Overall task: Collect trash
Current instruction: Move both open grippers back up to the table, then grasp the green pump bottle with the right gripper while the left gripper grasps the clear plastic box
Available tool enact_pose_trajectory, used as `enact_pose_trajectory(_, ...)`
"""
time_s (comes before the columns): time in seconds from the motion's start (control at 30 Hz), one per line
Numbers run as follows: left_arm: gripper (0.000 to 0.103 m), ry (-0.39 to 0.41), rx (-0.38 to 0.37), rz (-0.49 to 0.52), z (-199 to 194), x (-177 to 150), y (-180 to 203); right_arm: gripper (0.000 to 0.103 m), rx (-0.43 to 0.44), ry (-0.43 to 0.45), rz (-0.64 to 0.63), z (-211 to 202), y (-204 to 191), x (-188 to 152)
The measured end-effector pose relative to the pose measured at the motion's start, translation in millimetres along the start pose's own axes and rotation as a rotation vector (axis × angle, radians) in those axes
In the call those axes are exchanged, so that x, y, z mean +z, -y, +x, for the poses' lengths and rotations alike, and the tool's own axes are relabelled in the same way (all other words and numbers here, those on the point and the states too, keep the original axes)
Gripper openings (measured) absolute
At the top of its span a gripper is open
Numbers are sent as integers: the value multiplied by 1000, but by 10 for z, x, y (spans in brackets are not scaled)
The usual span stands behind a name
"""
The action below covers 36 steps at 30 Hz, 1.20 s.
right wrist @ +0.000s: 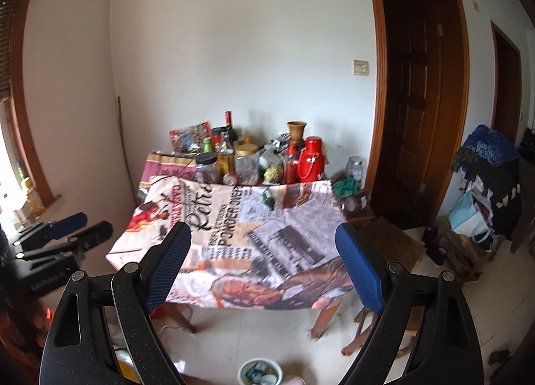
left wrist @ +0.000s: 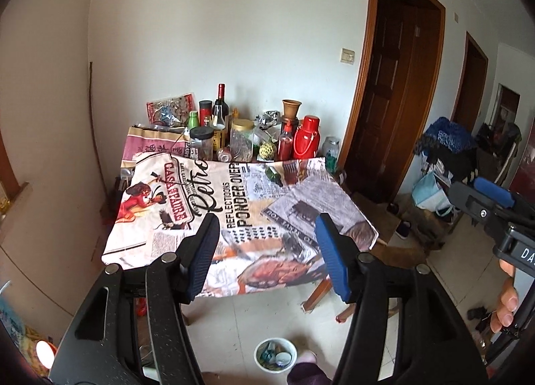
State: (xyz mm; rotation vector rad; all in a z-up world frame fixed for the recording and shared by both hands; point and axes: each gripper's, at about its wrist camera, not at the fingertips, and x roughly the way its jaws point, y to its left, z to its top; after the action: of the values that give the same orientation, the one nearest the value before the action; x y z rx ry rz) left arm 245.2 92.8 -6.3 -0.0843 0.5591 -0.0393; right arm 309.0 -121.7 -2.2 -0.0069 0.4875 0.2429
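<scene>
A table with a printed newspaper-style cloth stands ahead, also in the right wrist view. A small dark green bottle lies on its side on the cloth, also in the right wrist view. A small white bin with scraps inside stands on the floor below the table's front edge, also in the right wrist view. My left gripper is open and empty, well back from the table. My right gripper is open and empty, beside it.
Jars, bottles, a red thermos and a clay vase crowd the table's far edge by the wall. A dark wooden door is at the right, with bags and clutter beyond it. A stool stands under the table's right corner.
</scene>
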Motion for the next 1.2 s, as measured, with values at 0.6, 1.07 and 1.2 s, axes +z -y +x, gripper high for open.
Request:
enact_pose_trajectory(0.6, 83, -5, 101, -102, 1539, 986, 273, 98, 39, 5, -83, 1287, 760, 755)
enact_pose_trajectory(1.07, 83, -92, 132, -116, 2697, 1386, 136, 98, 97, -118, -61, 2405, 881, 1014)
enact_pose_trajectory(1.2, 83, -129, 92, -88, 3076, 1493, -105, 98, 63, -162, -39, 2798, 730, 1054)
